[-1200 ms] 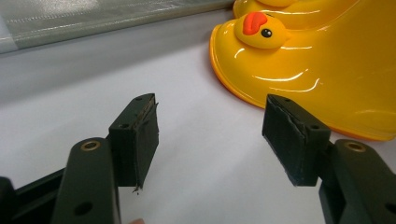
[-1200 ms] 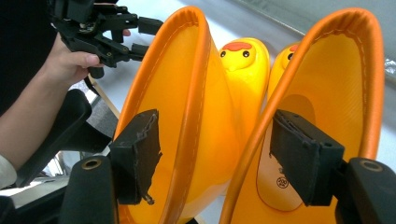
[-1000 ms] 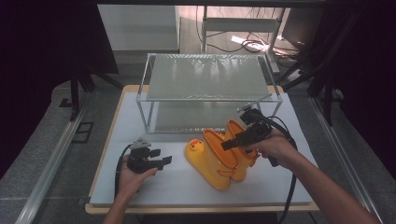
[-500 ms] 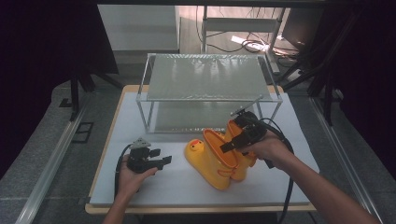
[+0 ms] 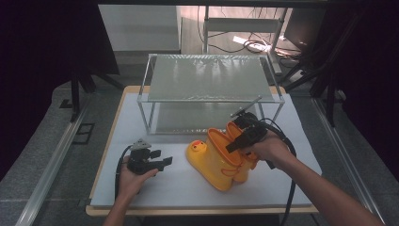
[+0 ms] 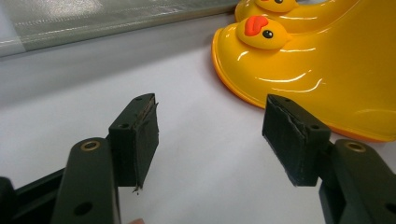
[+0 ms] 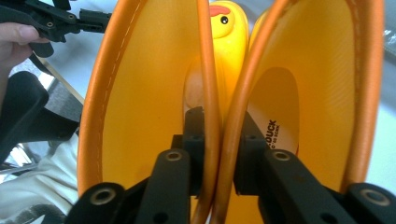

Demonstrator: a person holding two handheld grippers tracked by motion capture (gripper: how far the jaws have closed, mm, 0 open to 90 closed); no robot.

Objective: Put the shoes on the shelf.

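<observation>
Boots (image 7: 219, 116), 2 rims pinched, R tool (image 7: 218, 154).

The bench (image 5: 141, 195) is a wooden board covered by a white sheet, with the wood showing as a thin rim along its edges. Toward the far edge stands a metal-framed rack with a frosted glass shelf (image 5: 207, 77) on top and a second pane low down, its legs resting on the white sheet. In front of it, right of the middle, a pair of yellow duck-faced rubber boots (image 5: 219, 162) stands upright, side by side and touching. The left gripper (image 5: 157, 162) rests on the sheet near the near-left corner.
</observation>
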